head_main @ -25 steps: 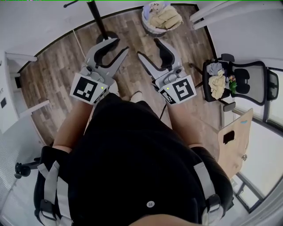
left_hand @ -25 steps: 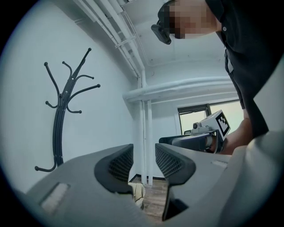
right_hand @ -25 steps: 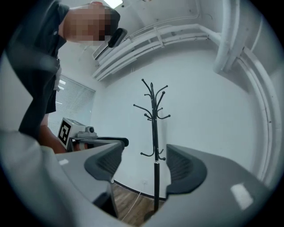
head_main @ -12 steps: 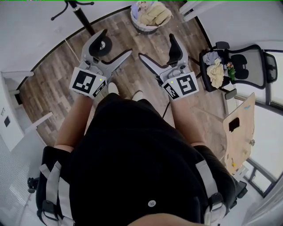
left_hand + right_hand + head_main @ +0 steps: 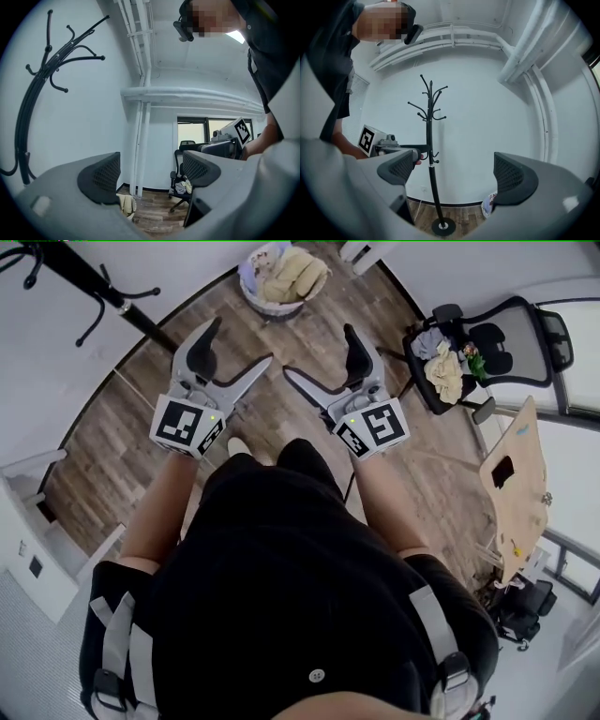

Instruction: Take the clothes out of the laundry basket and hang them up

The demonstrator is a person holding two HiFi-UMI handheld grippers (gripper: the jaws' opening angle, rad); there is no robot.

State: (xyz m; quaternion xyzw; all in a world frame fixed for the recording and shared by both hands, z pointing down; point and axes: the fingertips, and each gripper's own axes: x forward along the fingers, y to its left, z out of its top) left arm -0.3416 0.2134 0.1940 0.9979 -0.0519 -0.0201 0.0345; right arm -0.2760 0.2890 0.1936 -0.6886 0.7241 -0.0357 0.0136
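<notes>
Two hand-held grippers, left gripper (image 5: 239,343) and right gripper (image 5: 319,351), jaws just spread wide and empty, face the laundry basket (image 5: 272,307), which stands well ahead, neither clearly nearer. Left gripper view: the round basket (image 5: 125,206) stands upright, mouth up, low between the jaws. Right gripper view: the coat stand (image 5: 431,154) is centred and the basket (image 5: 489,204) peeks beside one jaw.

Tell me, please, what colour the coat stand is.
The coat stand is black; it shows best in the right gripper view.
</notes>
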